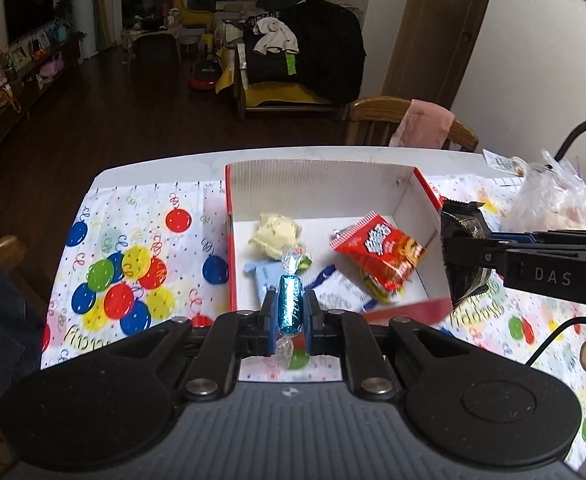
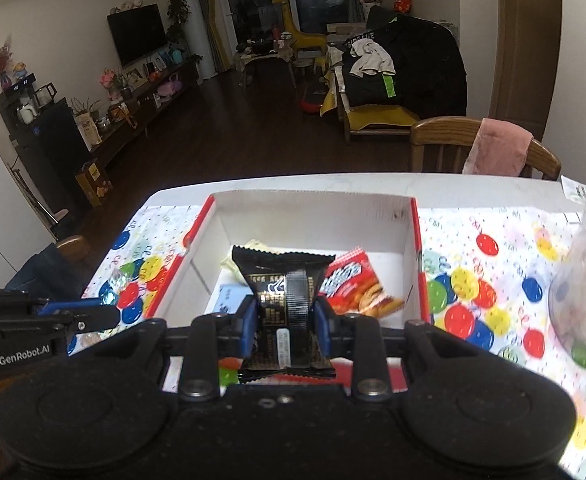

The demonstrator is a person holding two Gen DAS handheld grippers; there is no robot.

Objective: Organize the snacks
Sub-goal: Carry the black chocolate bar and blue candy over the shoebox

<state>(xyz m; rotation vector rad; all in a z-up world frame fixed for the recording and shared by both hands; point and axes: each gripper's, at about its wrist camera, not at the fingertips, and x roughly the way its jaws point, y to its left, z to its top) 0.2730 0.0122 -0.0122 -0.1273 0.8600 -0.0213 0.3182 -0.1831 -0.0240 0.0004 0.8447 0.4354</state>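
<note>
balloon tablecloth (image 1: 133,240); l gripper (image 1: 291,308) pinches blue candy (image 1: 291,304), r gripper (image 2: 287,312) black packet (image 2: 289,300), btm hidden.

Glossy blue foil candy (image 1: 291,304), shiny red plastic packet (image 1: 381,252), matt white cardboard box (image 1: 317,184)

- Clear plastic bag (image 2: 585,280), right edge of the right wrist frame: cut off, blurred, contents unreadable.
- Black packet (image 2: 289,304) print too small to read; lower end hidden behind the tongs' body.
- Blue packet (image 1: 267,280), centre of the left wrist frame: mostly hidden behind the teal candy (image 1: 291,304).
</note>
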